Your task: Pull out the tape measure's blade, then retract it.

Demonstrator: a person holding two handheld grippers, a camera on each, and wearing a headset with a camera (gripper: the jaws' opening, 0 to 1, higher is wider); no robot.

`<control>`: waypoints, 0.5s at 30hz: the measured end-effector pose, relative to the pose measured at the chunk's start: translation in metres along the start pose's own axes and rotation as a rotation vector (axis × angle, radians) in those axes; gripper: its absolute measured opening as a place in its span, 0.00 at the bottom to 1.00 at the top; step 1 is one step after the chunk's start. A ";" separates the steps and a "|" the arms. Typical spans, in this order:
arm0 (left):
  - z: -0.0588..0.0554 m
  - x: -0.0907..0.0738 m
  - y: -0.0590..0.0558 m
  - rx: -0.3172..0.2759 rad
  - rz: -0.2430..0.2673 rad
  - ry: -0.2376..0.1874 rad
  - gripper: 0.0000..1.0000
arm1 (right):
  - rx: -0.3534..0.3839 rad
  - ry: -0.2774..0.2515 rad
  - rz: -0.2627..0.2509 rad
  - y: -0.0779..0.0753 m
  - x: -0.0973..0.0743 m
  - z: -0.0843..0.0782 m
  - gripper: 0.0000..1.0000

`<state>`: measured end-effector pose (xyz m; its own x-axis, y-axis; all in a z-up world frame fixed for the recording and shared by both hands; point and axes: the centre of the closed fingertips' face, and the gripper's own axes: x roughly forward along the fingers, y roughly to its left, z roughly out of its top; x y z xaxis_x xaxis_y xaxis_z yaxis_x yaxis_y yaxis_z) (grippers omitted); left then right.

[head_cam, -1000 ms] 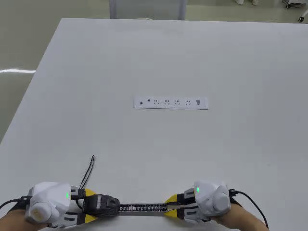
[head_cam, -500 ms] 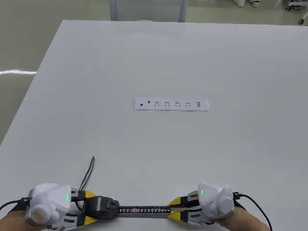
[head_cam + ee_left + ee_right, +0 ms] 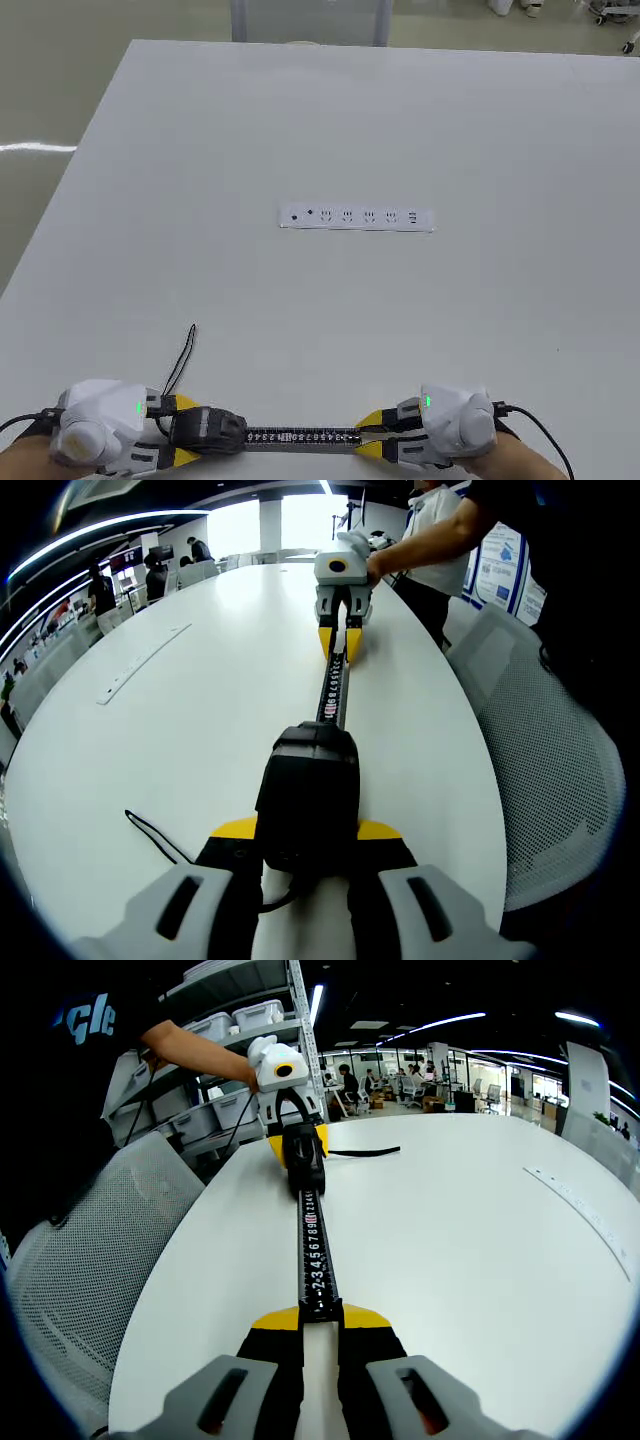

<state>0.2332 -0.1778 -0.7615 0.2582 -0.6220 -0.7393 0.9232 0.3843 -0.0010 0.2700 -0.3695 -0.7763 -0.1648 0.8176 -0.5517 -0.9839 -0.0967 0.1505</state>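
Observation:
A black tape measure case (image 3: pixel 207 431) (image 3: pixel 308 795) (image 3: pixel 303 1155) lies near the table's front edge, with my left gripper (image 3: pixel 190 432) (image 3: pixel 305 855) shut on it. Its dark blade (image 3: pixel 300 436) (image 3: pixel 334 685) (image 3: pixel 314 1250), printed with white numbers, runs right along the tabletop to my right gripper (image 3: pixel 372 442) (image 3: pixel 320 1312), which is shut on the blade's tip. A black wrist strap (image 3: pixel 183 360) (image 3: pixel 155 835) (image 3: pixel 362 1150) trails from the case over the table. The right gripper also appears far off in the left gripper view (image 3: pixel 340 630), and the left one (image 3: pixel 297 1140) in the right gripper view.
A white power strip (image 3: pixel 356 216) (image 3: pixel 140 660) (image 3: pixel 585 1210) lies flat at the middle of the white table (image 3: pixel 320 130). A mesh office chair (image 3: pixel 560 740) (image 3: pixel 70 1250) stands at the table's near edge. People and shelves fill the room behind.
My right gripper has drawn farther right with the blade's tip, so more of the numbered blade lies out of the case. The left gripper and case have stayed put.

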 end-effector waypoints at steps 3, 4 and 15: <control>0.000 0.000 0.000 -0.001 -0.001 0.000 0.28 | 0.000 0.002 -0.002 0.000 -0.002 -0.001 0.10; 0.000 0.000 0.000 0.000 -0.001 0.000 0.28 | 0.001 0.002 -0.002 0.000 -0.002 -0.001 0.10; 0.000 0.000 -0.001 0.002 -0.003 0.002 0.28 | -0.003 0.008 -0.001 0.001 -0.008 -0.004 0.09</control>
<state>0.2329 -0.1784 -0.7617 0.2553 -0.6217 -0.7405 0.9244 0.3813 -0.0015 0.2701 -0.3782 -0.7752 -0.1647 0.8131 -0.5584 -0.9841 -0.0977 0.1480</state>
